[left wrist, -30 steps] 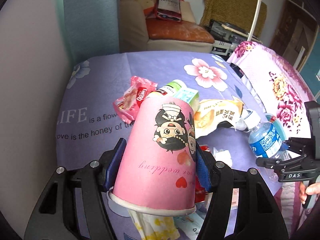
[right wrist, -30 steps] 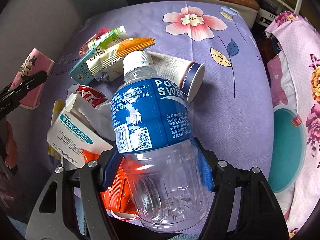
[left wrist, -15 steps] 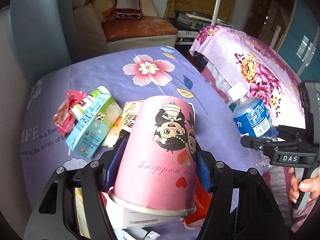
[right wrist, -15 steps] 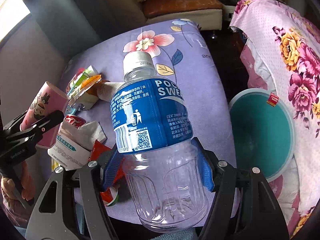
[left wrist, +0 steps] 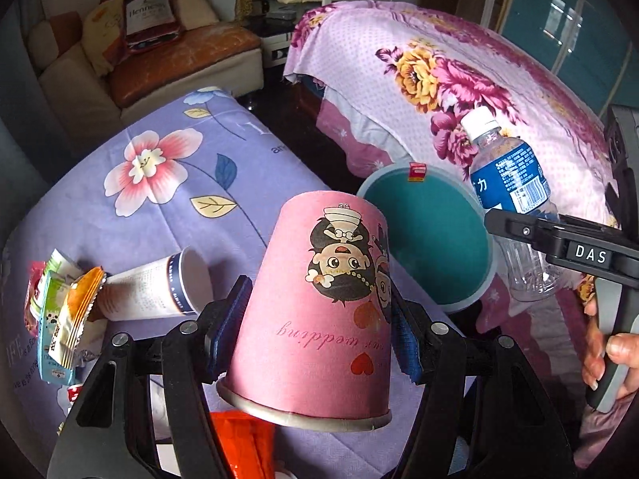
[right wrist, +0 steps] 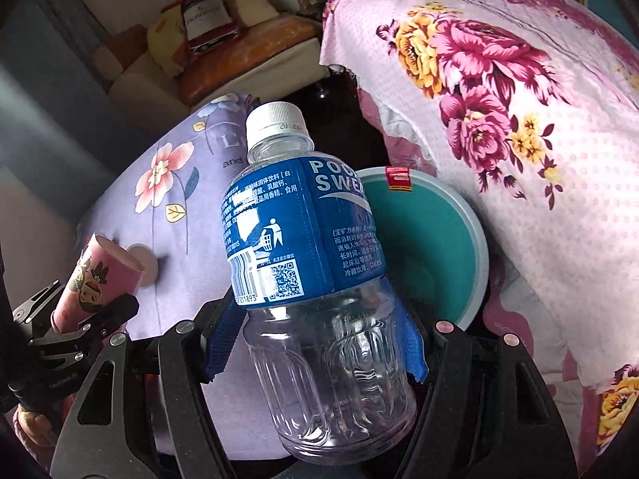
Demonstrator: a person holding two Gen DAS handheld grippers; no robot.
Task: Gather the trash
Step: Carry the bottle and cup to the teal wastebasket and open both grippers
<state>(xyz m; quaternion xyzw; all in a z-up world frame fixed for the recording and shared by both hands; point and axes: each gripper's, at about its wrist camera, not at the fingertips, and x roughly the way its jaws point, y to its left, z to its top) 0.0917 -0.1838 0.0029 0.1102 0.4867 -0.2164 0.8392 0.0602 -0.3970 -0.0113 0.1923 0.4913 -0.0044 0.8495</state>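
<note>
Trash collection is under way, none yet deposited as far as visible. Nearest, the left hand-held gripper (left wrist: 319, 327) pinches an upside-down pink paper cup (left wrist: 319, 303), short of the teal bin (left wrist: 431, 239). The right hand-held gripper (right wrist: 315, 343) pinches an empty plastic bottle (right wrist: 307, 263) close beside the bin's rim; the bin interior looks bare where visible. Judged remaining: dropping both items, then clearing what lies left of the bin on the purple-covered counter (left wrist: 167, 207): a white paper cup (left wrist: 159, 287) on its side, snack wrappers (left wrist: 64, 319) and an orange packet (left wrist: 243, 439).
</note>
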